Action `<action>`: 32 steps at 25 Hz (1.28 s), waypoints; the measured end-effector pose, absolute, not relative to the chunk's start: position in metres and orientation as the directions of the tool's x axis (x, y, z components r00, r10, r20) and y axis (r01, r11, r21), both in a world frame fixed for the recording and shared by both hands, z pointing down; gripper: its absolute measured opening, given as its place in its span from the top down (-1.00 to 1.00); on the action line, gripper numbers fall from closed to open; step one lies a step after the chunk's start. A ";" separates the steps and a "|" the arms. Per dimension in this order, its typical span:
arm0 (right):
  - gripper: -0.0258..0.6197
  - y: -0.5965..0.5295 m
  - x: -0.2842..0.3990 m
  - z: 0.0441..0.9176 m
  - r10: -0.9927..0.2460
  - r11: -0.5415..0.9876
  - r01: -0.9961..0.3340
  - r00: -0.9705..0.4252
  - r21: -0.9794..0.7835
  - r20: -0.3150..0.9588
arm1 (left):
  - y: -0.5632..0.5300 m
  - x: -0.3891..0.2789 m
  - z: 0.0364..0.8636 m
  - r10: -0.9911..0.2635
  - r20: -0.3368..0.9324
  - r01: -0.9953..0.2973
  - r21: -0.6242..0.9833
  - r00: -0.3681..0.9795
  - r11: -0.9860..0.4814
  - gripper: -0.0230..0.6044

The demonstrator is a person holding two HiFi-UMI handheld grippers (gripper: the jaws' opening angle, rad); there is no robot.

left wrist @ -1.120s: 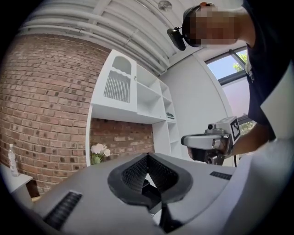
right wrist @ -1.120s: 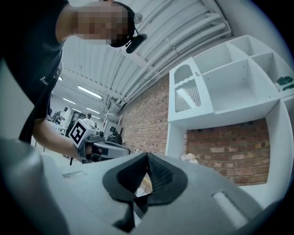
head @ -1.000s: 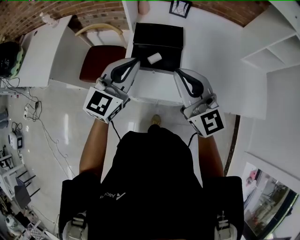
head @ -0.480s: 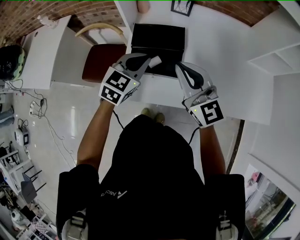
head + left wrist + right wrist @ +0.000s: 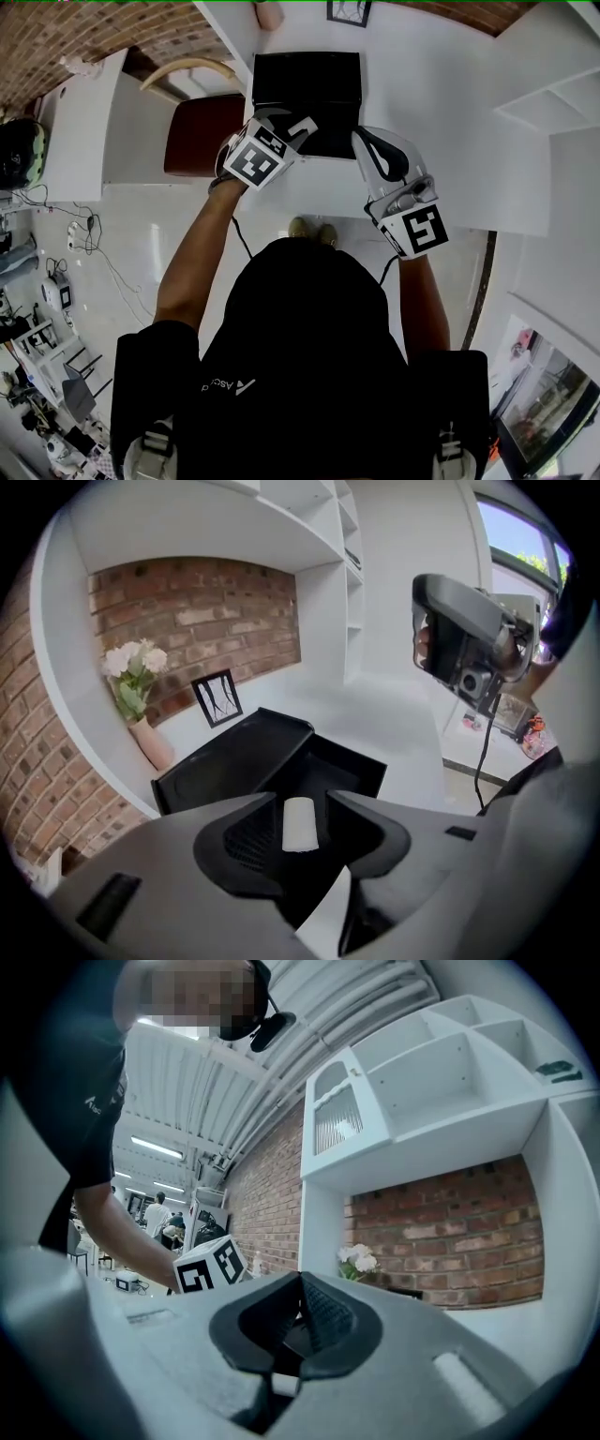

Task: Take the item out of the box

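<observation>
A black box [image 5: 281, 80] lies open on the white desk [image 5: 441, 103], its lid [image 5: 220, 761] folded back. A small white cylinder [image 5: 300, 825] lies in the box, also seen from the head view as the white cylinder [image 5: 304, 125]. My left gripper [image 5: 301, 797] reaches into the box with its jaws opening on either side of the cylinder, a thin gap showing on each side. From the head view the left gripper [image 5: 298, 129] is at the box's front edge. My right gripper [image 5: 367, 141] hovers by the box's right front corner, and the right gripper [image 5: 298, 1290] is shut and empty.
A vase of flowers [image 5: 141, 705] and a small framed picture [image 5: 217, 697] stand against the brick wall behind the box. A red-brown chair [image 5: 199, 131] sits left of the desk. White shelves [image 5: 553, 89] rise at the right.
My left gripper has moved forward over the box to the white cylinder and its jaws have opened around it. The right gripper has shifted only slightly.
</observation>
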State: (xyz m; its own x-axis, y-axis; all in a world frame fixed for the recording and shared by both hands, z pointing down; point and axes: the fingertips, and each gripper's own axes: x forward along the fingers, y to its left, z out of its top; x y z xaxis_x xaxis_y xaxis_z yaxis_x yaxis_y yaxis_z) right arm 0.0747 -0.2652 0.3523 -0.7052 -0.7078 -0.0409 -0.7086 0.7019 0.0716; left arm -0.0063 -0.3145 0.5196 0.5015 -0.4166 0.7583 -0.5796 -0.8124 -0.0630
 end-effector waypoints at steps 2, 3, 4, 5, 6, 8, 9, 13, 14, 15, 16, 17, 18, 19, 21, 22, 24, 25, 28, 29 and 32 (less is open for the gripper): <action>0.92 -0.266 0.077 0.353 -0.714 0.695 -0.716 -0.698 0.066 -0.044 | -0.316 -0.003 0.532 -0.379 0.787 -0.564 -0.049 0.486 -0.824 0.33; 0.92 -0.266 0.078 0.354 -0.718 0.692 -0.719 -0.694 0.063 -0.045 | -0.318 -0.002 0.540 -0.368 0.796 -0.557 -0.047 0.480 -0.829 0.28; 0.92 -0.266 0.079 0.355 -0.722 0.688 -0.723 -0.691 0.061 -0.045 | -0.321 -0.001 0.548 -0.358 0.804 -0.551 -0.045 0.476 -0.833 0.25; 0.92 -0.265 0.080 0.356 -0.725 0.685 -0.727 -0.687 0.058 -0.045 | -0.322 0.000 0.554 -0.345 0.814 -0.547 -0.041 0.467 -0.836 0.22; 0.92 -0.265 0.081 0.357 -0.729 0.681 -0.730 -0.683 0.055 -0.046 | -0.321 0.001 0.558 -0.326 0.830 -0.544 -0.033 0.452 -0.839 0.20; 0.92 -0.264 0.084 0.358 -0.734 0.675 -0.736 -0.677 0.051 -0.048 | -0.320 0.001 0.565 -0.289 0.863 -0.538 -0.024 0.415 -0.843 0.15; 0.92 -0.264 0.086 0.358 -0.737 0.672 -0.739 -0.674 0.049 -0.048 | -0.321 0.001 0.568 -0.279 0.874 -0.535 -0.026 0.398 -0.844 0.13; 0.92 -0.266 0.092 0.363 -0.748 0.660 -0.750 -0.661 0.037 -0.052 | -0.327 0.003 0.585 -0.247 0.902 -0.532 -0.024 0.353 -0.846 0.09; 0.92 -0.266 0.094 0.364 -0.752 0.657 -0.753 -0.658 0.033 -0.052 | -0.330 0.003 0.589 -0.245 0.906 -0.534 -0.025 0.344 -0.845 0.08; 0.92 -0.267 0.096 0.366 -0.755 0.653 -0.757 -0.653 0.028 -0.052 | -0.333 0.003 0.591 -0.248 0.909 -0.537 -0.031 0.336 -0.843 0.08; 0.92 -0.267 0.098 0.367 -0.759 0.648 -0.761 -0.649 0.024 -0.053 | -0.336 0.003 0.593 -0.249 0.911 -0.540 -0.035 0.329 -0.841 0.08; 0.92 -0.267 0.100 0.368 -0.764 0.643 -0.766 -0.643 0.020 -0.055 | -0.338 0.003 0.596 -0.246 0.914 -0.542 -0.034 0.323 -0.840 0.08; 0.92 -0.267 0.102 0.369 -0.769 0.637 -0.771 -0.637 0.016 -0.058 | -0.340 0.003 0.598 -0.241 0.916 -0.540 -0.034 0.319 -0.841 0.09; 0.92 -0.267 0.104 0.370 -0.774 0.631 -0.775 -0.631 0.011 -0.060 | -0.341 0.003 0.600 -0.237 0.918 -0.534 -0.034 0.317 -0.845 0.08; 0.92 -0.267 0.107 0.372 -0.781 0.623 -0.782 -0.622 0.002 -0.064 | -0.343 0.005 0.605 -0.221 0.923 -0.525 -0.025 0.315 -0.851 0.08; 0.92 -0.268 0.109 0.372 -0.782 0.621 -0.784 -0.619 -0.004 -0.069 | -0.341 0.006 0.609 -0.201 0.927 -0.525 -0.006 0.315 -0.851 0.09; 0.92 -0.267 0.111 0.373 -0.785 0.617 -0.787 -0.615 -0.011 -0.071 | -0.329 0.010 0.620 -0.129 0.934 -0.537 0.075 0.333 -0.840 0.09; 0.92 -0.267 0.113 0.375 -0.788 0.614 -0.789 -0.612 -0.012 -0.064 | -0.324 0.012 0.624 -0.100 0.934 -0.542 0.109 0.343 -0.833 0.09; 0.92 -0.266 0.115 0.378 -0.795 0.607 -0.794 -0.605 -0.033 -0.043 | -0.325 0.012 0.627 -0.100 0.935 -0.547 0.110 0.341 -0.830 0.12; 0.92 -0.266 0.115 0.380 -0.796 0.605 -0.795 -0.604 -0.041 -0.037 | -0.328 0.010 0.627 -0.118 0.937 -0.548 0.088 0.329 -0.832 0.19; 0.92 -0.266 0.116 0.385 -0.798 0.602 -0.797 -0.602 -0.049 -0.021 | -0.328 0.010 0.629 -0.117 0.934 -0.556 0.097 0.337 -0.826 0.33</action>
State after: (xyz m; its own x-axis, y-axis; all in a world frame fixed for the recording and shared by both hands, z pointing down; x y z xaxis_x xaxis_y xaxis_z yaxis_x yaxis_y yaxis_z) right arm 0.1155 -0.2662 0.3846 -0.6017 -0.7984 -0.0211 -0.7970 0.6020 -0.0492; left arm 0.0103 -0.3275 0.6286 0.3367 -0.1171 0.9343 -0.5556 -0.8258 0.0967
